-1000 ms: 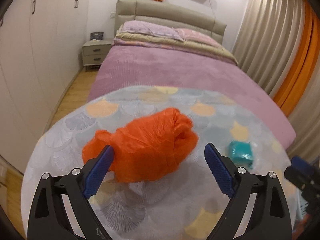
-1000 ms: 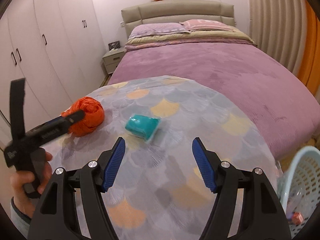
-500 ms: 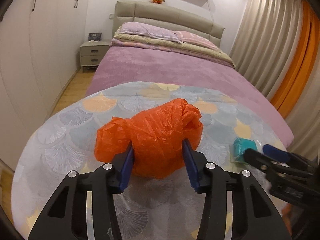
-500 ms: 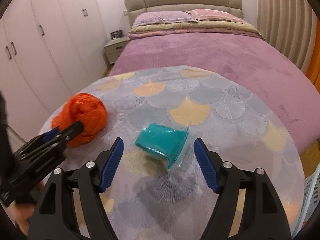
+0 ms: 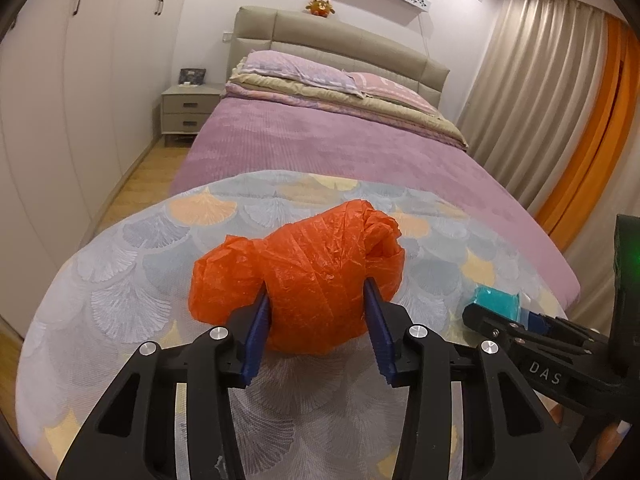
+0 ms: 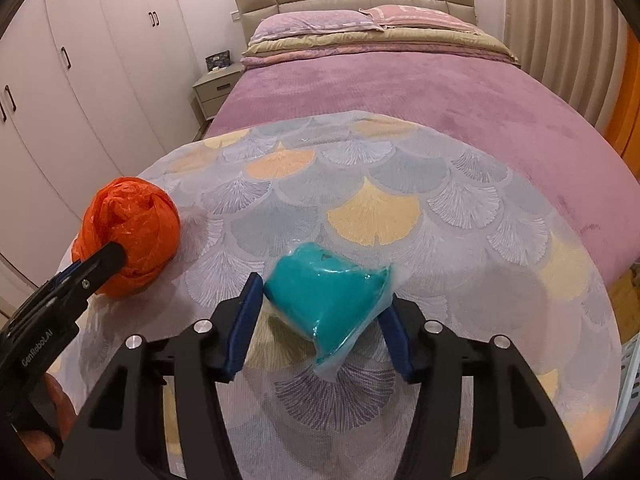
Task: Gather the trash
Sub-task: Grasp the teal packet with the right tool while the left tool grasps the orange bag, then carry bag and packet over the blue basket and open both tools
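A crumpled orange plastic bag (image 5: 304,256) lies on the round table (image 5: 120,280) with the fan-patterned cloth. My left gripper (image 5: 316,292) is shut on it, both blue pads pressed into its sides. In the right wrist view the orange bag (image 6: 128,224) sits at the left with the left gripper (image 6: 114,254) on it. A teal packet (image 6: 320,280) in a clear wrapper lies between the jaws of my right gripper (image 6: 325,292), which are closing with the pads touching its two sides. In the left wrist view the teal packet (image 5: 496,302) shows at the right behind the right gripper (image 5: 472,312).
A purple bed (image 6: 400,92) stands right behind the table. White wardrobes (image 6: 80,60) line the left wall, with a nightstand (image 5: 188,112) at the back. Curtains (image 5: 540,100) hang at the right. A pale basket (image 6: 630,380) shows at the right edge. A hand (image 6: 36,420) holds the left gripper.
The left jaws closed from wide open onto the orange bag. My right gripper moved forward and down over the teal packet, and its jaws narrowed around it.
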`<state>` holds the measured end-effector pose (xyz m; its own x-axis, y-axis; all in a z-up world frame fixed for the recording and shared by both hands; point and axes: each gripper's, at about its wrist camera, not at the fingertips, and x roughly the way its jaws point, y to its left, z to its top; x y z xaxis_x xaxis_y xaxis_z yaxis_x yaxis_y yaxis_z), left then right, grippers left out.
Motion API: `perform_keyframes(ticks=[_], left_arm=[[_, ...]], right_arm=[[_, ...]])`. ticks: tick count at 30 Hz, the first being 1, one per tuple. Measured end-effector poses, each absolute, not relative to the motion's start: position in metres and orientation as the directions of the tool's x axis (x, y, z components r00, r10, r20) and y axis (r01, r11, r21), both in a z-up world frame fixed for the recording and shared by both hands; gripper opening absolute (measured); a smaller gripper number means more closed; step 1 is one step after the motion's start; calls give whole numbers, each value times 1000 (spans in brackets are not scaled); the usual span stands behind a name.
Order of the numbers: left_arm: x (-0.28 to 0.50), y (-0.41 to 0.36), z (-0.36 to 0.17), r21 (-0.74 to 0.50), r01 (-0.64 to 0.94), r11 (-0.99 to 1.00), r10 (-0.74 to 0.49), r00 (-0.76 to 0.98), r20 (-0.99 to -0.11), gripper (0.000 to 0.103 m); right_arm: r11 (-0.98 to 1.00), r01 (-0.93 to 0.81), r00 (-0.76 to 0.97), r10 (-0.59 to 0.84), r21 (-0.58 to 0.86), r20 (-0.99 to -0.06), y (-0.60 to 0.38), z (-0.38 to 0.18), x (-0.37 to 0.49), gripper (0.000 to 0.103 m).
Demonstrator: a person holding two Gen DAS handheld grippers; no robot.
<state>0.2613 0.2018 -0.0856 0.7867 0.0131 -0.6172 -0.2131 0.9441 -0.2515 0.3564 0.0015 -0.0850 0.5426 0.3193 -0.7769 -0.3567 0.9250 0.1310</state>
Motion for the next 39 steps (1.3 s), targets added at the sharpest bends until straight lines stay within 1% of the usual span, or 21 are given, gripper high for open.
perform_keyframes(ticks=[5,9,12,16,22,31,35,39], left_arm=[[256,192,-76,-241,-198,950,22,813,-582,41],[247,173,-59,-241,-149,959,-8,837,-547,40],[239,148,-42,-241,-88,967,-51,855,-517,40],[231,103,-19,-242,23,970,-140,867,-478,40],[229,45,-3,-294,145,945,-270,854,-445,40],[235,-50,4,-293,286,912,-394,810,-435,40],[239,-92,6,-278,347,896,-439,788,-432,40],[243,-130,2,-269,390,881,-472,759,-448,40]], right_arm=[[928,-344,568,328,145,-755,-18,-72,342,48],[933,-320,607,334,163,-721,-47,-50,328,48],[941,-293,644,326,171,-692,-74,-34,315,48],[945,-256,668,325,203,-669,-109,-17,300,48],[966,-182,731,256,181,-633,-169,3,270,48],[983,9,749,117,186,-652,-284,6,243,48],[972,77,732,95,220,-674,-325,-4,238,48],[958,142,700,81,250,-709,-362,-21,238,48]])
